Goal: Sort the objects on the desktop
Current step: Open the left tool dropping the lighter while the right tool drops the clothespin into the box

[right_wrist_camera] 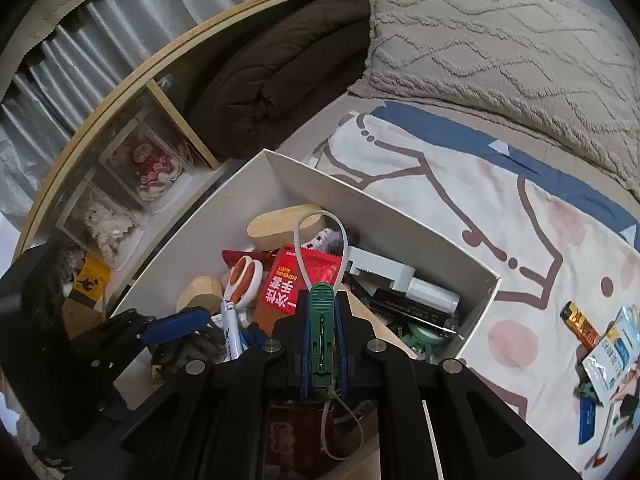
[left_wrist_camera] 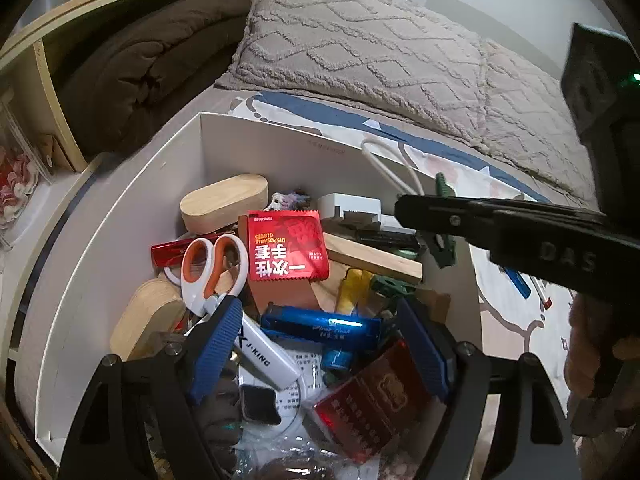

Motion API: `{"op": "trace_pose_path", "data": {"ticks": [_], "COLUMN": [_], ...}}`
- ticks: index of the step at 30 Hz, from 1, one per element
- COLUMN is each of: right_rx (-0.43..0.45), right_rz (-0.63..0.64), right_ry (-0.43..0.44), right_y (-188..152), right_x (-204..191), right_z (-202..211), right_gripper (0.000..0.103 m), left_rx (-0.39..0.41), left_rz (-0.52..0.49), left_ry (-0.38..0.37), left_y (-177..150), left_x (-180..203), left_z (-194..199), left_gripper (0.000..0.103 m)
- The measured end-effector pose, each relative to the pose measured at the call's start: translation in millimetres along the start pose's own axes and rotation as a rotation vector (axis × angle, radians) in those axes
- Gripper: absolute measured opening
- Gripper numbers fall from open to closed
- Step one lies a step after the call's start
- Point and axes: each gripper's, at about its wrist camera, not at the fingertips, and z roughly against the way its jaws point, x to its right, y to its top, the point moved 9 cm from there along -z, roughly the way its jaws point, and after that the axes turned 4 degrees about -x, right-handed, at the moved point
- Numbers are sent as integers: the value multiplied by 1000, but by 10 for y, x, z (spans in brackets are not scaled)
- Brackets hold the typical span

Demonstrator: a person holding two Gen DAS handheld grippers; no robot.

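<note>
Green clip with white cord loop: pinched between blue pads of right gripper, jaws closed tight on it, held above white cardboard box. Same gripper seen side-on from left wrist view as black arm crossing from the right, green clip tip and white cord poking out past the box's far wall.

Left gripper: blue ribbed fingers spread wide, nothing pinched, hanging over the box clutter. Between and just below the pads: white J-KING stick, blue metallic harmonica-like bar, dark red packet.

Farther into the box: orange-and-white scissors, red disposable-gloves packet, oval wooden block, wooden strip, white adapter, red bar under the scissor handles.

Box resting on patterned bedsheet. Grey textured pillow and rolled brown blanket beyond. Loose packets on sheet, well apart to the right of the box. Part of a hand at right edge.
</note>
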Motion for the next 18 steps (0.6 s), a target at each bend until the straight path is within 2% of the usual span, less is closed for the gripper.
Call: {"op": "trace_pose_path", "data": {"ticks": [9,12,18], "right_rx": [7,20,18], "right_rz": [-8,15,-18], "right_ry": [-47,-94,-138], "right_y": [-47,-55,-65], "right_x": [21,9,38], "right_z": [-111,-123,-165], "right_gripper": [11,11,11], "left_rx": [27,43,52], "left_rz": [-39,-50,-69], "left_ry": [-24,-45,-87], "left_y": [-88,-91,-87], "left_x": [-71,-95,-137], "left_z": [66,86,101], "left_gripper": [80,87,87]}}
